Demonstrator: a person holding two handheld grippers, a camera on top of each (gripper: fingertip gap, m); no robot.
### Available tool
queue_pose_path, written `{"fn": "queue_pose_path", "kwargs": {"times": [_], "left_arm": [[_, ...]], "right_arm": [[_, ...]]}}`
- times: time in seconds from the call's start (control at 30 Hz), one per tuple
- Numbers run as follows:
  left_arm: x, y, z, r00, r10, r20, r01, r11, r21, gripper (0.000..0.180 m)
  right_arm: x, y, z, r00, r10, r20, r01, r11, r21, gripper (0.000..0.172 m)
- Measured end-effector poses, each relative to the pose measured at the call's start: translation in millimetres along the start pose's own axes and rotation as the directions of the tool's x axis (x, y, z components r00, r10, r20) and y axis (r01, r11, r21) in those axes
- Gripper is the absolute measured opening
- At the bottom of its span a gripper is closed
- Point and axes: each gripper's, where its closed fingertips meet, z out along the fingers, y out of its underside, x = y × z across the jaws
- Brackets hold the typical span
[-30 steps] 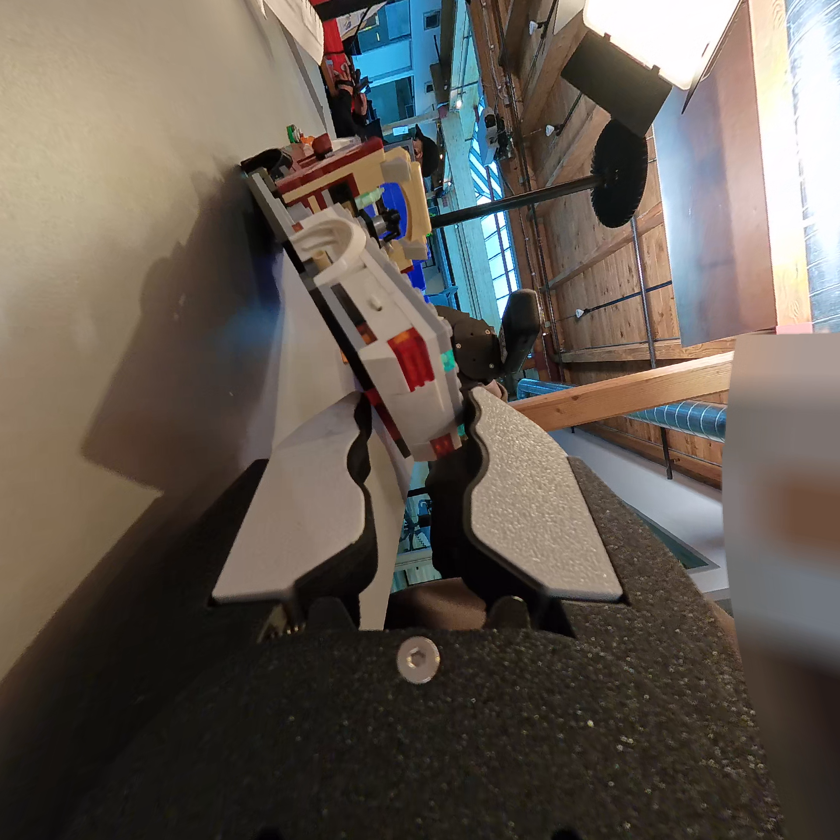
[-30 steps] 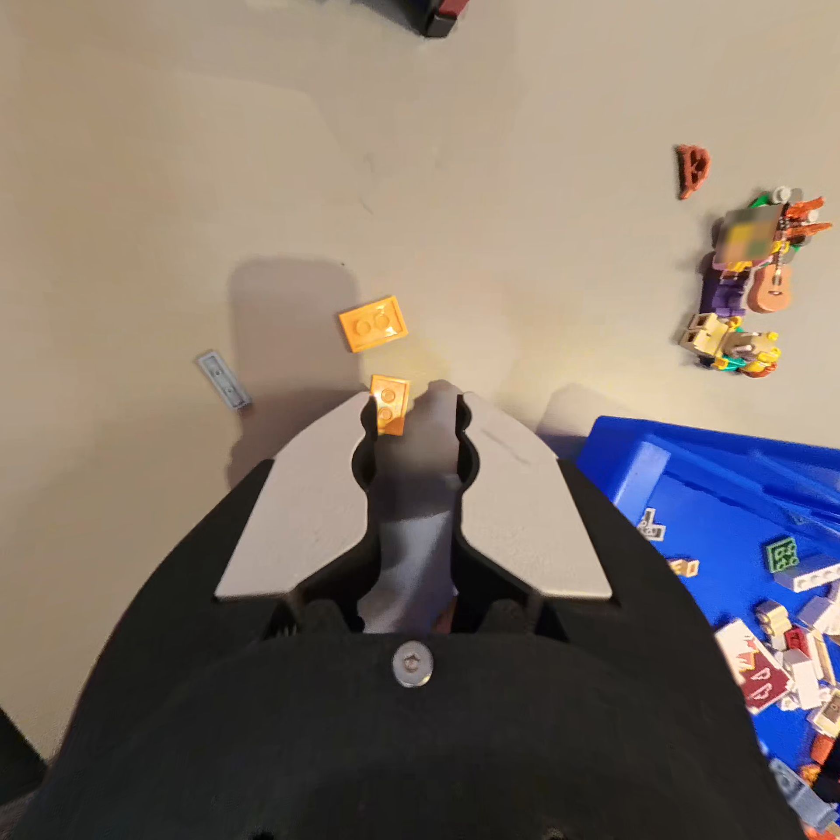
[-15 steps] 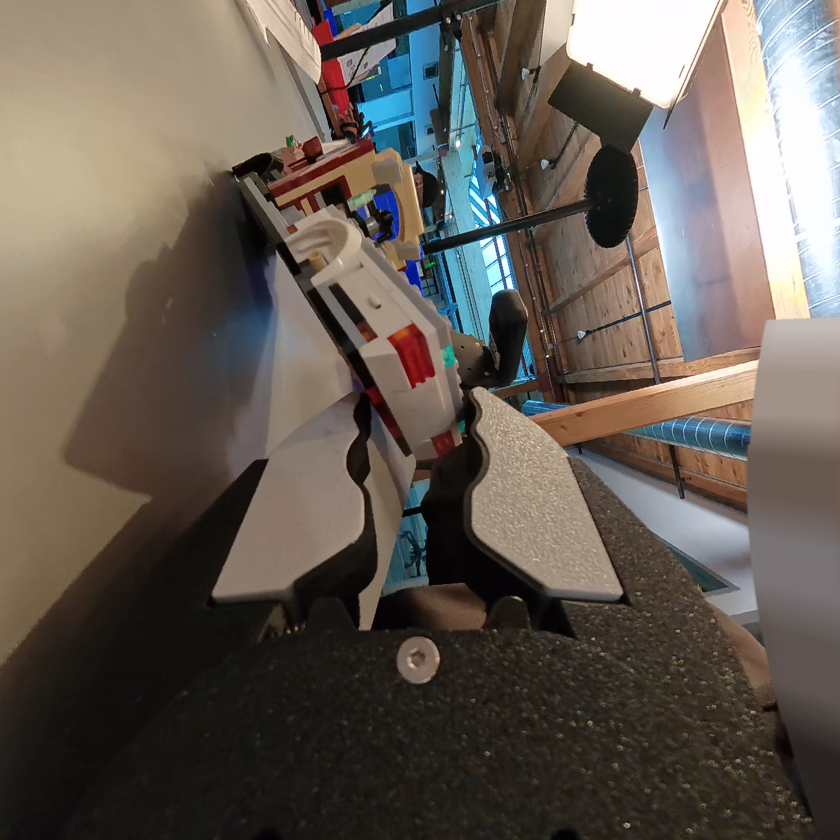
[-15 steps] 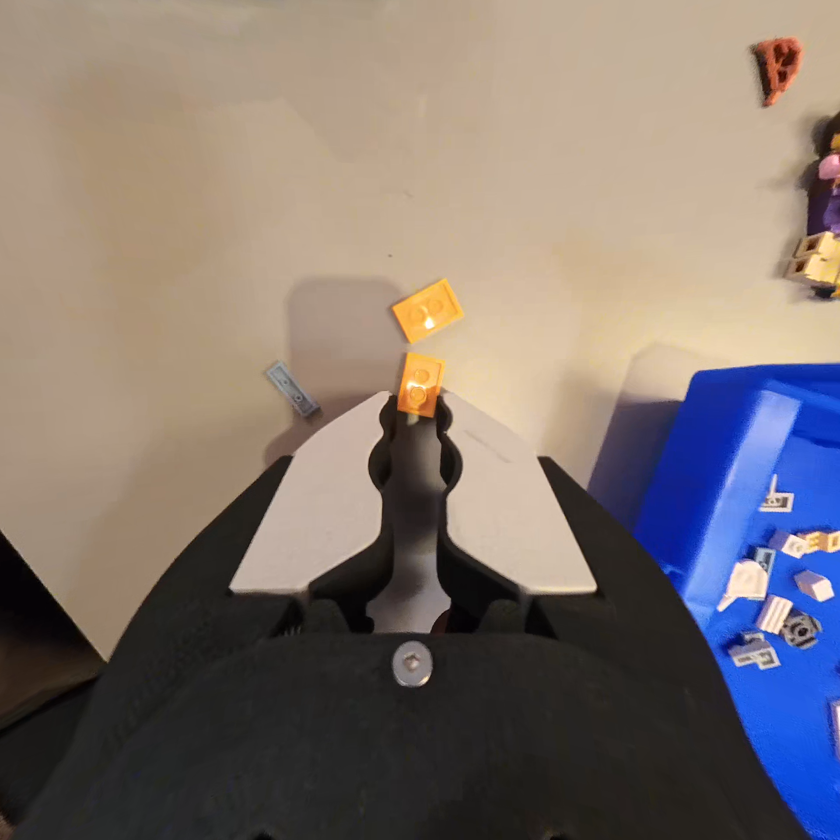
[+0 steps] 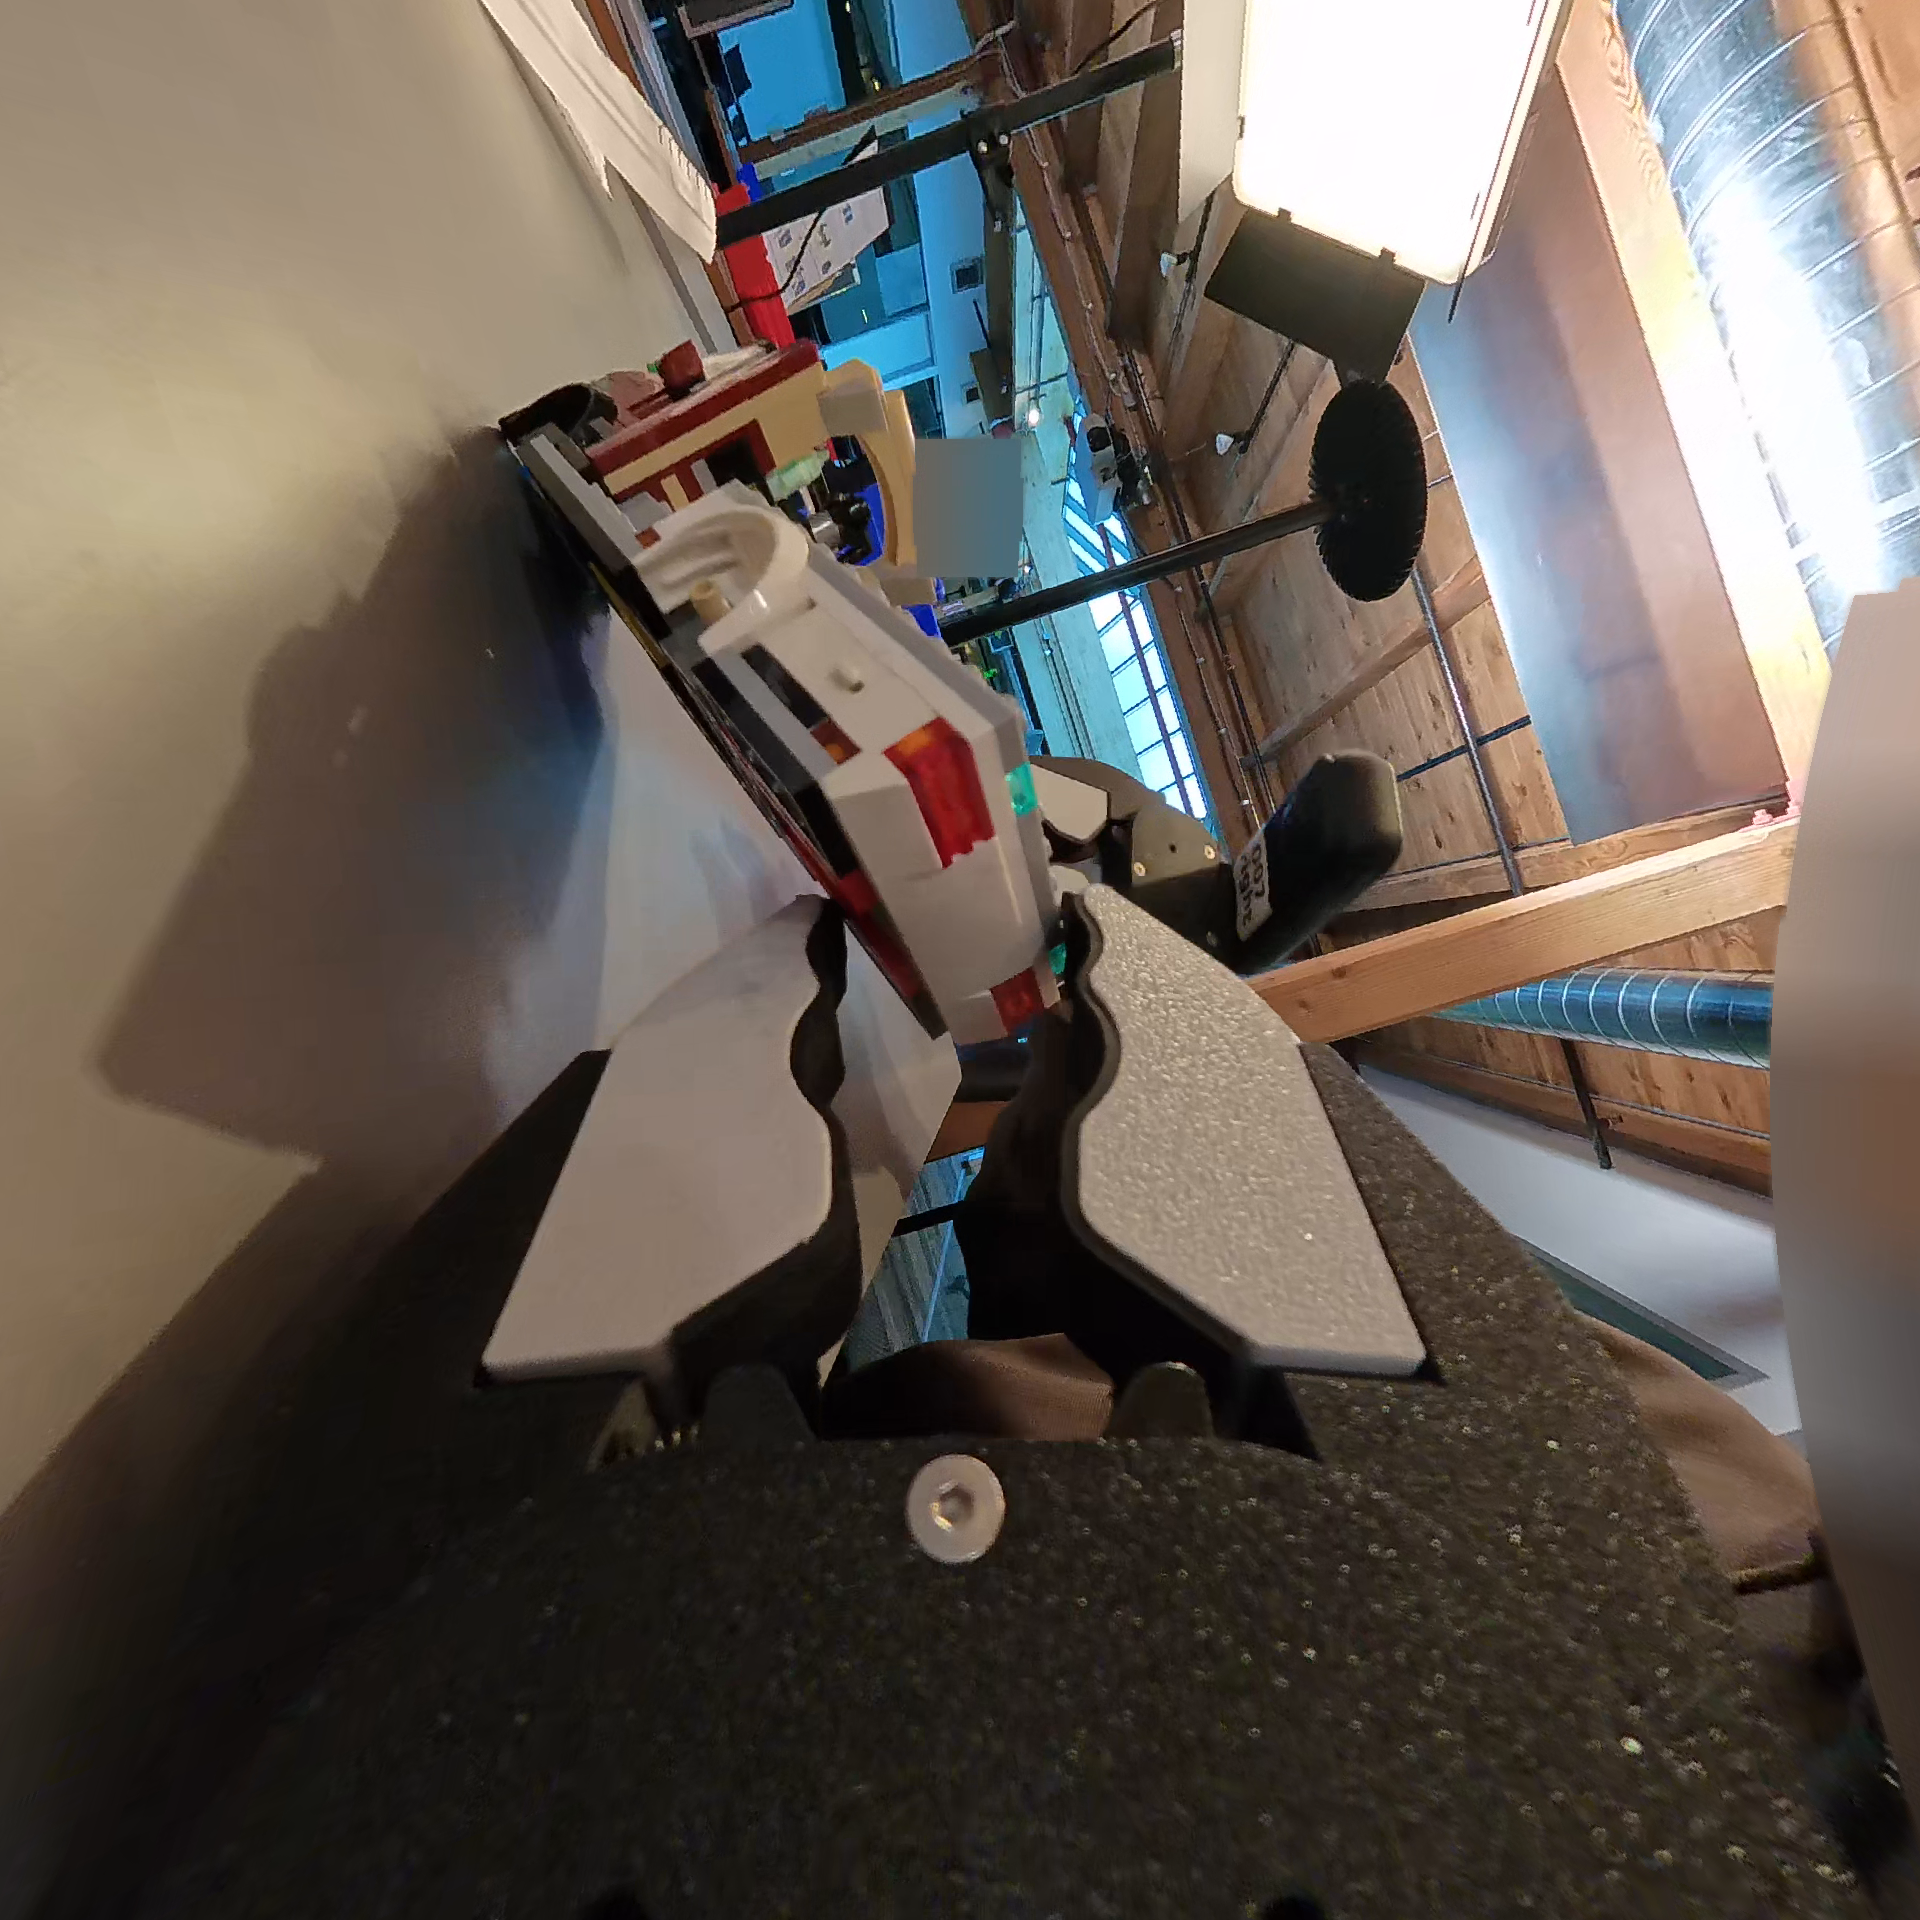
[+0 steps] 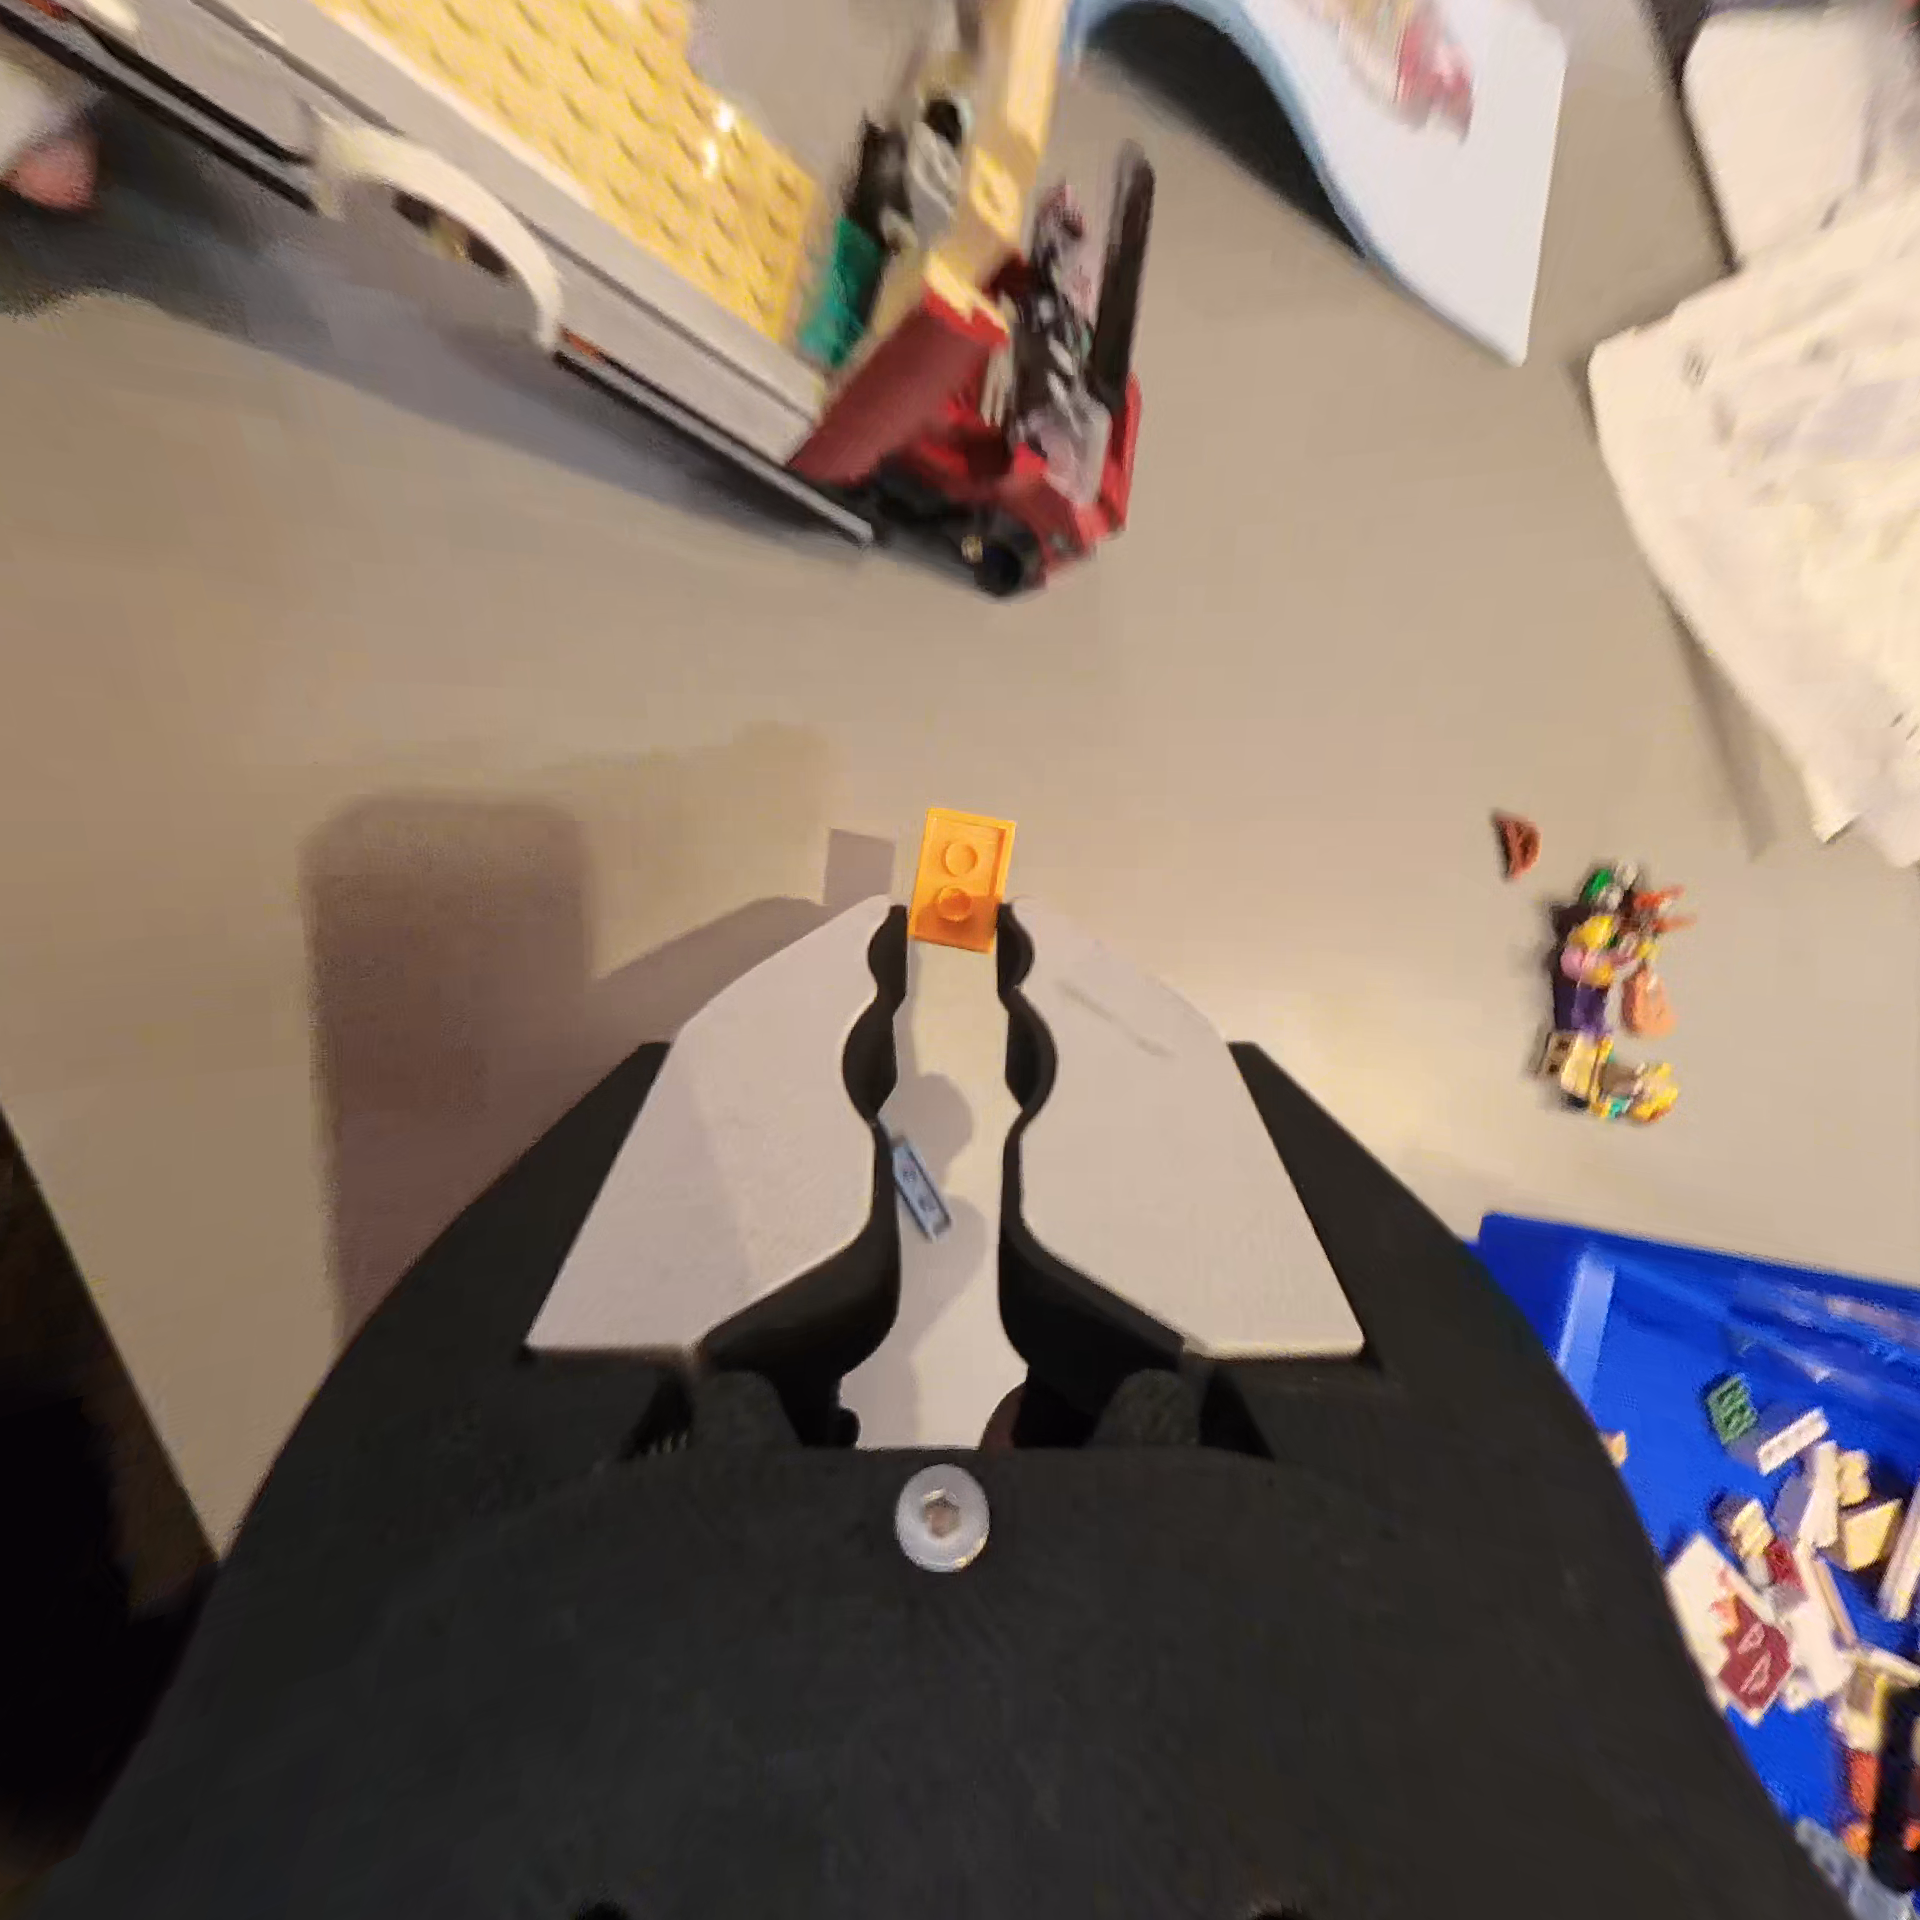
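Right gripper [image 6: 954,914] pinching orange plate [image 6: 962,879] above bare table [image 6: 1299,727], left gripper [image 5: 951,940] clamping brick vehicle [image 5: 914,821] end

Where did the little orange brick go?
In the right wrist view, the orange brick is pinched at the tips of the right hand-held gripper, lifted above the table.

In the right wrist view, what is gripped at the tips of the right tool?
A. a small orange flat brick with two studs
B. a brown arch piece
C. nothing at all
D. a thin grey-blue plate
A: the small orange flat brick with two studs sits clamped between the two fingertips of the right tool, raised above the beige table.
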Motion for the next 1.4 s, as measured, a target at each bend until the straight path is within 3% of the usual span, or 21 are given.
{"fn": "queue_pose_path", "kwargs": {"times": [0.13, 0.3, 0.67, 1.0, 1.2, 1.4], "left_arm": [[0.5, 1.6, -7.4, 1.000, 0.004, -0.005, -0.004, 1.000, 0.008, 0.041], [-0.9, 2.1, -17.4, 1.000, 0.023, -0.004, -0.023, 0.999, 0.028, 0.040], [0.8, 0.8, -21.6, 0.999, 0.039, -0.019, -0.039, 0.998, 0.041, 0.041], [1.3, -0.1, -21.5, 0.999, 0.045, -0.021, -0.044, 0.998, 0.047, 0.041], [1.5, 0.3, -21.8, 0.998, 0.053, -0.021, -0.052, 0.998, 0.046, 0.041], [2.4, 0.9, -22.6, 0.998, 0.056, -0.029, -0.054, 0.998, 0.043, 0.041]], "right_arm": [[-23.6, -25.4, 12.1, 0.992, -0.106, -0.075, 0.113, 0.989, 0.092, 0.016], [-45.2, -24.4, 26.4, 0.982, -0.165, -0.088, 0.171, 0.983, 0.069, 0.016], [-52.8, -46.8, 6.2, 1.000, -0.012, -0.011, 0.014, 0.967, 0.254, 0.023], [-44.2, -5.1, 27.0, 0.994, 0.112, 0.008, -0.112, 0.992, 0.051, 0.027], [-38.9, -8.2, 43.8, 0.959, 0.266, 0.094, -0.268, 0.963, 0.009, 0.033], [-43.6, -6.7, 51.3, 0.950, 0.287, 0.123, -0.283, 0.958, -0.049, 0.029]]}}
